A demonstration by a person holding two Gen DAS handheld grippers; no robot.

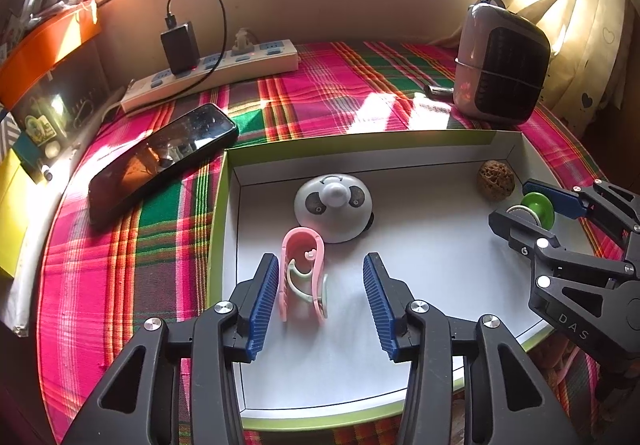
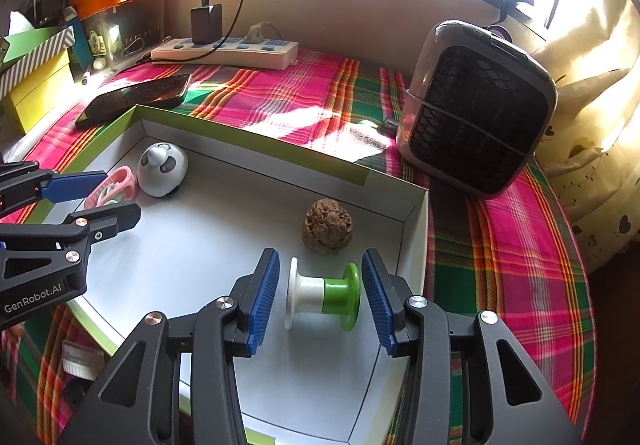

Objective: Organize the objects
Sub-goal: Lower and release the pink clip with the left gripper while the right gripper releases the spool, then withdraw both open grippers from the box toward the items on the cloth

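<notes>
Fingers [image 1: 264, 297] parted on both grippers, nothing pinched!
Left gripper [image 1: 320, 295] straddles the pink clip [image 1: 303, 277]; right gripper [image 2: 318, 295] flanks the green-and-white spool [image 2: 322, 295], pads clear, both lying inside the white tray [image 1: 440, 265].

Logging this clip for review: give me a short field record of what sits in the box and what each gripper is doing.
container: shallow green-rimmed white cardboard box
in box: pink plastic clip; grey panda-face dome; brown wrinkled walnut; white-and-green plastic spool
left gripper: open, clip lying free between the fingers
right gripper: open, straddling the spool without contact
</notes>
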